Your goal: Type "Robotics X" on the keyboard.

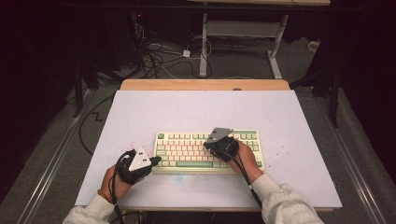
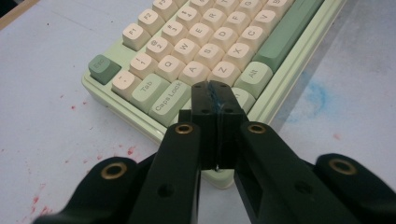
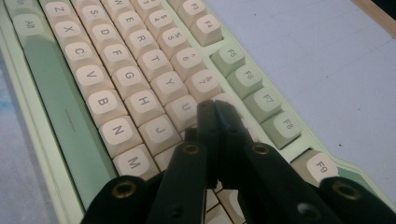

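Note:
A cream and pale green keyboard [image 1: 205, 149] lies on the white table mat. My left gripper [image 1: 157, 160] is at the keyboard's near left corner, its jaws pressed together with nothing between them. In the left gripper view its shut tips [image 2: 215, 88] hover over the bottom-left keys of the keyboard [image 2: 205, 46], beside Caps Lock and Alt. My right gripper [image 1: 208, 144] is over the middle of the keyboard, also shut and empty. In the right gripper view its tips [image 3: 212, 108] sit above the keyboard [image 3: 116, 84], over the keys around U and I.
The white mat [image 1: 201, 112] has faint red specks and a blue smear near the keyboard. A wooden table edge [image 1: 205, 84] runs along the back. Beyond it are a desk frame [image 1: 243, 32] and floor cables [image 1: 159, 51].

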